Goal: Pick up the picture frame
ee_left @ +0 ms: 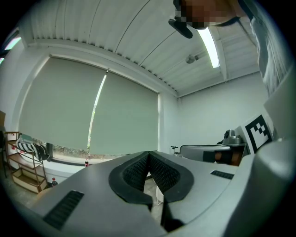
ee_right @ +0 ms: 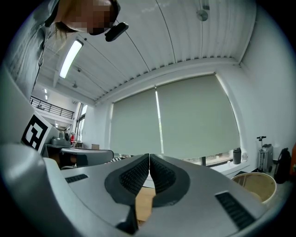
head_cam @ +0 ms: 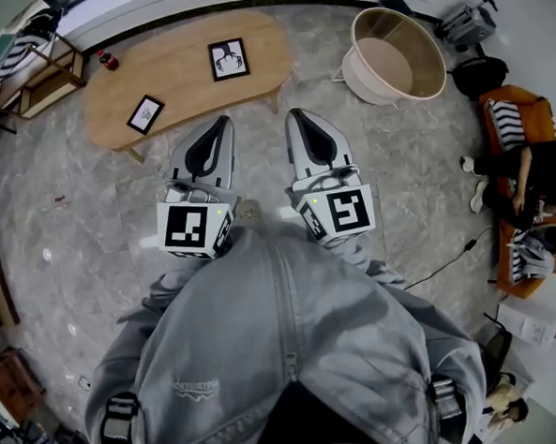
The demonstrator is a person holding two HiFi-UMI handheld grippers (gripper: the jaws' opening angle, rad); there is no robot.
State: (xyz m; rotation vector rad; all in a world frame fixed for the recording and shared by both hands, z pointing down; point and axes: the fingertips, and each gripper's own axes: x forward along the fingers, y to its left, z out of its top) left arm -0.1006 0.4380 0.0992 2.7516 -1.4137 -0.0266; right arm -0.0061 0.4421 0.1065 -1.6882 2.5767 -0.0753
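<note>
Well, the person stands on the floor (head_cam: 61, 211) and holds both claws out level, side by side, pointing at the far wooden tabletop (head_cam: 180, 77). The left claw (head_cam: 223, 119) is closed tight with nothing in it, and the right claw (head_cam: 295, 114) is closed and empty too. I think they are shut because there is nothing to grab yet, as both claws are well apart from the tabletop. Two frames seem to lie flat on the tabletop. The big picture frame (head_cam: 229, 59) is at the far side, near the middle. The small picture frame (head_cam: 145, 113) is at the near left edge. I cannot tell which one is meant. A red bottle (head_cam: 108, 60) stands at the far left end, away from both frames, so it should not get in the way. A round tub (head_cam: 363, 75) sits on the floor to the right of the tabletop. To pick up a frame, a claw will have to come close and open first
</note>
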